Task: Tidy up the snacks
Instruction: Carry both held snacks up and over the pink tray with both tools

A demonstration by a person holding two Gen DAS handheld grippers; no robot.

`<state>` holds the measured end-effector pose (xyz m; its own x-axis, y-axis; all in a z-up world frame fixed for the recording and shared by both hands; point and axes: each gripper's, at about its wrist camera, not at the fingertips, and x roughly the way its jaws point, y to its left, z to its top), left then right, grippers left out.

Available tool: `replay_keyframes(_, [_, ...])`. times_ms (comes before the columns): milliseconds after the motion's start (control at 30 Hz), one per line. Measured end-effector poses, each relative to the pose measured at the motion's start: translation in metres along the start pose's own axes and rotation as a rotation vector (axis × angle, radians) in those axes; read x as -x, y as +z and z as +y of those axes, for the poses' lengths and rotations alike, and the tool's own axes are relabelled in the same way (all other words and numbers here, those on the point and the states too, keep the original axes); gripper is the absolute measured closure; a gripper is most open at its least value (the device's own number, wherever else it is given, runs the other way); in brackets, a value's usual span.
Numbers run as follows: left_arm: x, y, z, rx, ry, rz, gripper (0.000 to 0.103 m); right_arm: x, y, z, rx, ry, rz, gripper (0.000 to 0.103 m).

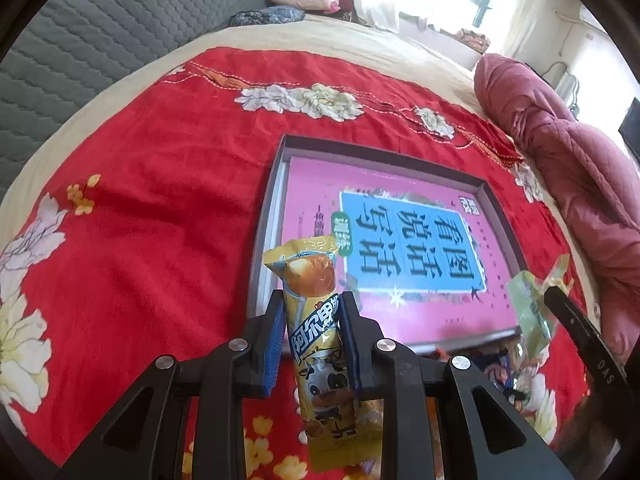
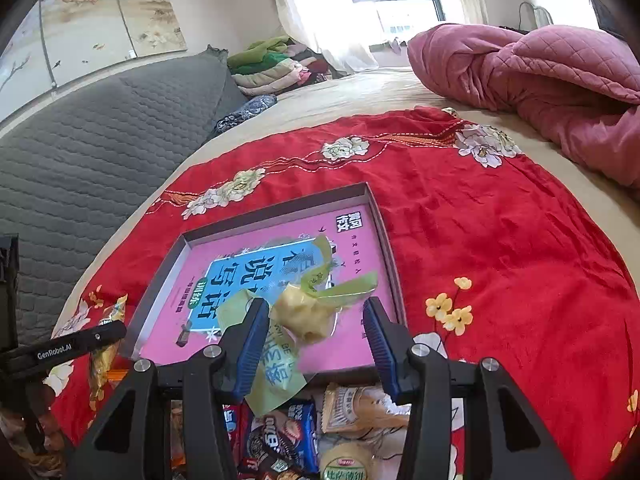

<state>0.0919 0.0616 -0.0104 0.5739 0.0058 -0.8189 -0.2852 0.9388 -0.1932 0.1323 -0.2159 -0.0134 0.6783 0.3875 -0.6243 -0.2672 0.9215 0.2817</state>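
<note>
Yellow cow-print snack stick [image 1: 316, 320] clamped in left fingers [image 1: 276, 344]; right fingers' [image 2: 250, 344] state unclear.

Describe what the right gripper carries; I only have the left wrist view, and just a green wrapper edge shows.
Observer: The right gripper holds a green-wrapped pastry, pale yellow inside.
Operator: Report where it hangs.
Observer: Over the near part of the pink book lying in the tray.
Operator: Name what lies under it.
Observer: A blue biscuit pack and a beige packet lie below the jaws, just outside the tray.
</note>
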Motion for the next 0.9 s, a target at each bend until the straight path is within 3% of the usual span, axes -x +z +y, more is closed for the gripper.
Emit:
replay_keyframes(467, [-0.034,0.032,-0.012,0.014,-0.004,-0.029,0.076,-0.015,0.005,-0.014,-0.04,-0.018,0.009,0.054])
replay_keyframes(900, [-0.057,0.032,-0.019,-0.02,0.039,-0.017,0.076,-0.029,0.002,-0.011,-0.014,-0.052,0.042,0.054])
